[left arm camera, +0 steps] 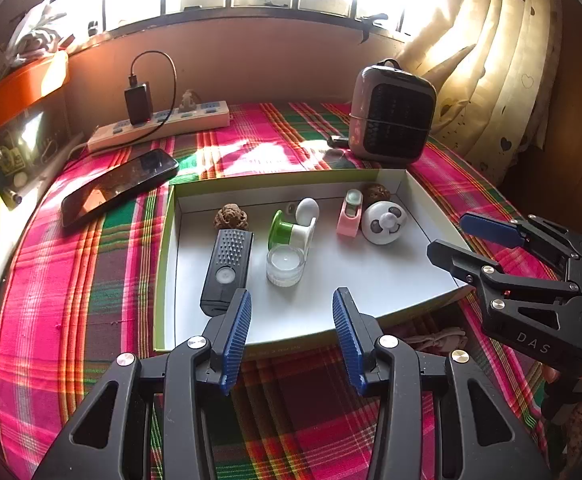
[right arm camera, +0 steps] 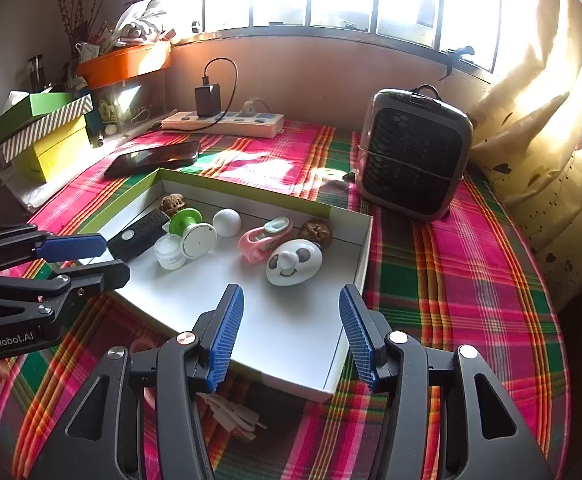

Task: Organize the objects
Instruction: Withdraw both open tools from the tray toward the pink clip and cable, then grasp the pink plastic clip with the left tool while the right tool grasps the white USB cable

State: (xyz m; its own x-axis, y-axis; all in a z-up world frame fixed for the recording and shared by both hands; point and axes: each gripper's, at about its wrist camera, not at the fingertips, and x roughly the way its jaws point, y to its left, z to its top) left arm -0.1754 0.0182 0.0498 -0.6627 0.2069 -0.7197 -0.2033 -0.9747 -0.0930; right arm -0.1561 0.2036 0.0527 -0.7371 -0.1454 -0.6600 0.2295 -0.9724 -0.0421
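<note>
A shallow white tray with a green rim (left arm camera: 162,280) (right arm camera: 365,248) lies on the plaid cloth. It holds a black remote-like device (left arm camera: 227,270) (right arm camera: 139,236), a glass candle (left arm camera: 285,265) (right arm camera: 169,252), a green-and-white spool (left arm camera: 291,232) (right arm camera: 193,232), a white egg (left arm camera: 307,209) (right arm camera: 227,222), a pink holder (left arm camera: 350,214) (right arm camera: 263,238), a panda-faced fan (left arm camera: 384,222) (right arm camera: 293,262) and two walnuts (left arm camera: 231,218) (right arm camera: 316,232). My left gripper (left arm camera: 291,300) (right arm camera: 111,258) hovers open over the tray's near edge. My right gripper (right arm camera: 291,292) (left arm camera: 449,236) is open and empty at the tray's right corner.
A dark phone (left arm camera: 119,186) and a white power strip with a charger (left arm camera: 163,126) lie behind the tray on the left. A grey desk heater (left arm camera: 391,114) stands behind on the right, by a curtain. Stacked boxes (right arm camera: 47,136) crowd the left edge. White cables (right arm camera: 231,412) lie under the tray's near corner.
</note>
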